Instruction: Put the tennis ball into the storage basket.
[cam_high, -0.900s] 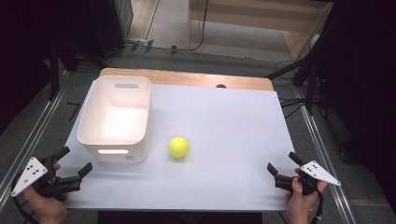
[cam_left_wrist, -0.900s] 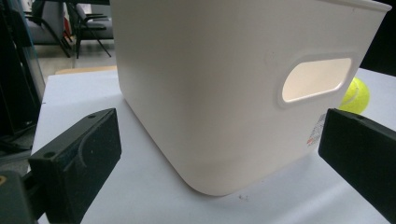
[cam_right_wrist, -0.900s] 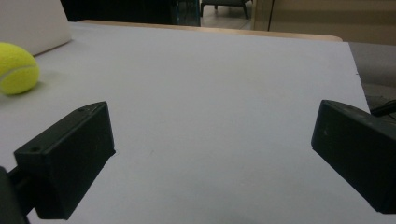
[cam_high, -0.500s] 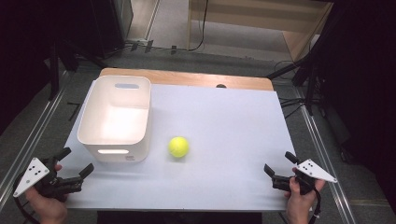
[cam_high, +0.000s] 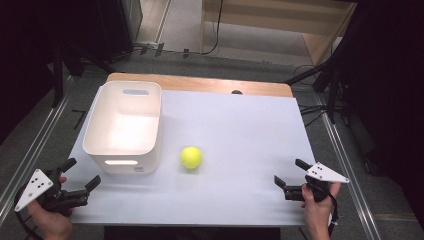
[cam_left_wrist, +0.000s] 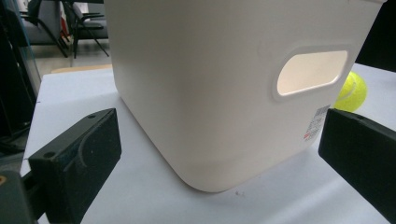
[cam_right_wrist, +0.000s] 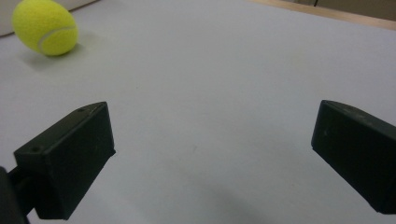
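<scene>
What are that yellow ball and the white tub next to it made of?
The yellow ball looks like a tennis ball: fuzzy felt with a pale curved seam, matte. The white tub seems to be moulded plastic: smooth walls with a soft sheen, rounded corners, a cut-out handle slot and a small printed label.

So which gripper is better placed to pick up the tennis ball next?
Probably the right gripper: its open jaws face the tennis ball across bare table. The left gripper, also open, faces the white bin, which partly blocks its line to the ball.
</scene>
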